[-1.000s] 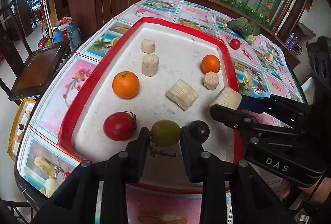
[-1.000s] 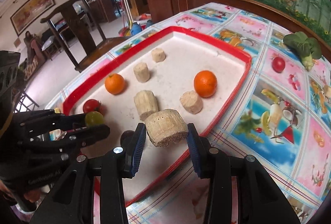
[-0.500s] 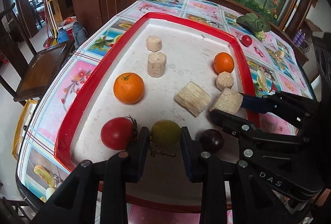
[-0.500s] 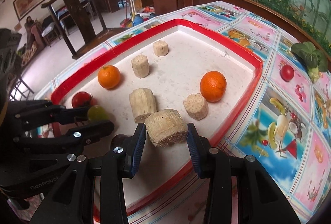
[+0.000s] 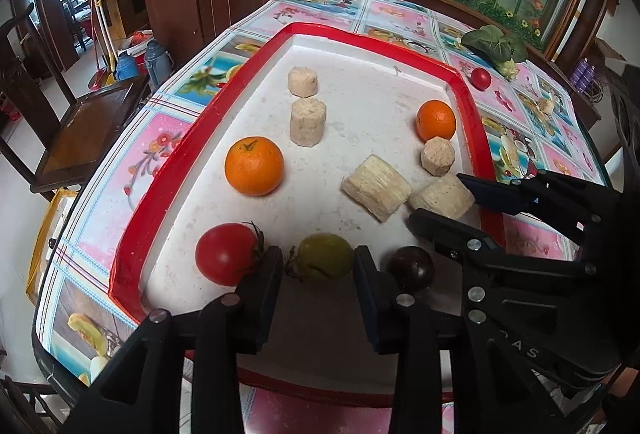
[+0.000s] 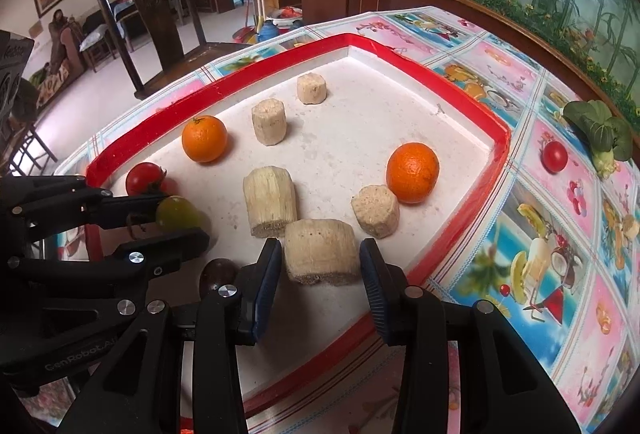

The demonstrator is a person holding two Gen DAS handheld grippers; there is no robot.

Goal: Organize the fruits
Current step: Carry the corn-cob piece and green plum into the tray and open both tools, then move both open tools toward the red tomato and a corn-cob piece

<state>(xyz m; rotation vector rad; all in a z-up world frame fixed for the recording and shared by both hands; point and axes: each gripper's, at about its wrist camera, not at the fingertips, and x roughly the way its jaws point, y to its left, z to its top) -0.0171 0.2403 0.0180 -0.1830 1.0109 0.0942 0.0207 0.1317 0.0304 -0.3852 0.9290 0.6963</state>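
Observation:
A white tray with a red rim [image 5: 168,169] holds the fruit. Near its front edge lies a green tomato [image 5: 325,257] between the fingers of my left gripper [image 5: 318,266]. The jaws are opening, and a gap shows beside the tomato on its stem side. A red tomato [image 5: 226,253] lies to its left and a dark plum-coloured fruit [image 5: 412,269] to its right. My right gripper [image 6: 320,258] is shut on a beige fibrous chunk [image 6: 320,252], low over the tray beside another chunk [image 6: 270,199]. Two oranges [image 5: 254,165] [image 5: 436,119] sit further back.
Three more beige chunks [image 5: 307,121] [image 5: 303,81] [image 5: 438,155] stand on the tray. Outside it, on the patterned tablecloth, lie a small red tomato [image 5: 480,77] and a leafy green vegetable [image 5: 494,43]. A dark wooden chair [image 5: 80,121] stands left of the table.
My left jaws have widened away from the green tomato, which rests on the tray. The right gripper has rolled slightly, still holding the beige chunk.

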